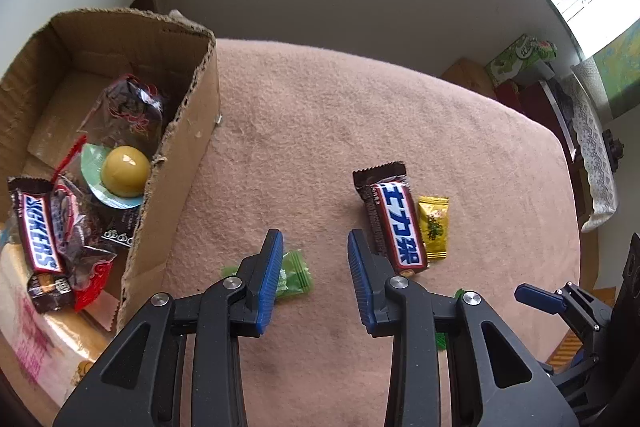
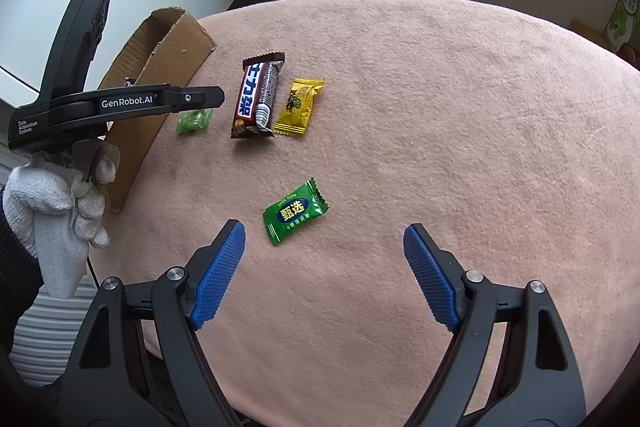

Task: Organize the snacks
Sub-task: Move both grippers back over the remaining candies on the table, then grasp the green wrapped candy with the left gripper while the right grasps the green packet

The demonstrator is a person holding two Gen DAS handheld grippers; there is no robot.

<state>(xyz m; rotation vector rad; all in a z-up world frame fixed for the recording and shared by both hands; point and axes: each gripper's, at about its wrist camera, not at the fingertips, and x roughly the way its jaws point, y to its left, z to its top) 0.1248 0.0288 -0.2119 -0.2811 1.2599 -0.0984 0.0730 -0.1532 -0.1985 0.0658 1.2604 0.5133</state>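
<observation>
My left gripper (image 1: 315, 239) hangs open over the pink cloth, nothing between its blue pads. A light green candy (image 1: 296, 273) lies under its left finger, next to the cardboard box (image 1: 188, 147). To the right lie a Snickers bar (image 1: 394, 223) and a yellow candy (image 1: 433, 229). My right gripper (image 2: 324, 229) is wide open, and a dark green candy (image 2: 295, 211) lies on the cloth just ahead of its left finger. The right wrist view also shows the left gripper (image 2: 218, 98) above the light green candy (image 2: 194, 121), plus the Snickers bar (image 2: 260, 95) and yellow candy (image 2: 299, 107).
The box holds another Snickers bar (image 1: 40, 239), a round yellow jelly cup (image 1: 125, 171) and several dark wrapped sweets. A white-gloved hand (image 2: 60, 195) holds the left gripper. The pink cloth (image 2: 440, 147) stretches bare to the right. Cartons and furniture (image 1: 520, 59) stand beyond the table's far right edge.
</observation>
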